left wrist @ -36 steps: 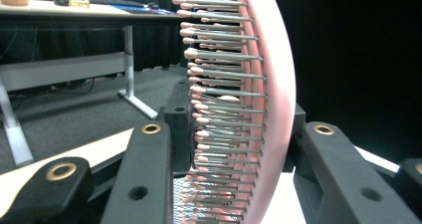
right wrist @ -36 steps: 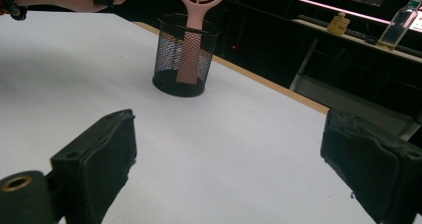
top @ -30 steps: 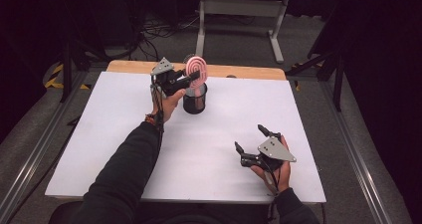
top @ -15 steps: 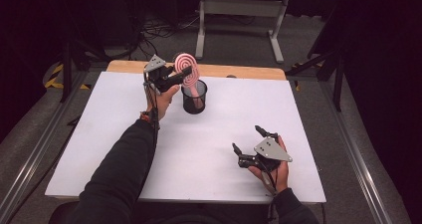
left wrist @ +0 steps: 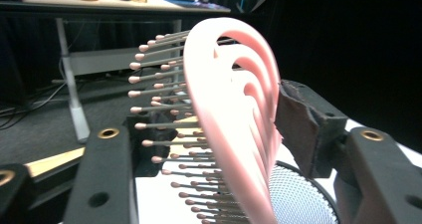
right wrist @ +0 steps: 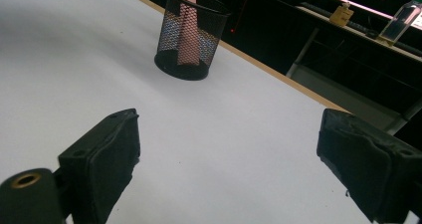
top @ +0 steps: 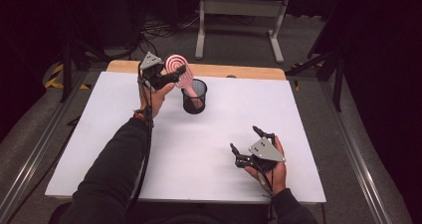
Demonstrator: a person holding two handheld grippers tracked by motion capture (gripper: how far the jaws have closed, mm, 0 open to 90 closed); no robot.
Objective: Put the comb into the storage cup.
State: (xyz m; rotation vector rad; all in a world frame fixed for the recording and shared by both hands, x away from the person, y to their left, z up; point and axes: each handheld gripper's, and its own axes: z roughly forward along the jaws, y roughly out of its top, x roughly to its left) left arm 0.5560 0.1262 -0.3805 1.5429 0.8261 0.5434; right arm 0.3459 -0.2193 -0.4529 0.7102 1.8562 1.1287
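Now hairbrush (left wrist: 234,114) between left tongs (left wrist: 219,149)

pink hairbrush (top: 180,70) | vented oval head, pink-tipped bristles | stands tilted, handle down in cup, head above rim || black mesh cup (top: 194,96) | round, upright | far-middle of white tabletop (top: 209,154)

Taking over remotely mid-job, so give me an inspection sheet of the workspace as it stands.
Surface: white table top, wooden strip along far edge.
Job's things: pink hairbrush standing handle-down in black mesh cup, leaning left.
Clutter: nothing seen.
Grippers: left claw at the brush head, jaws just been opening, pads look clear of it; right claw open, empty, on the table.
Cables: one trails along the left sleeve.
Surroundings: dark room, floor cables, grey desk frame.
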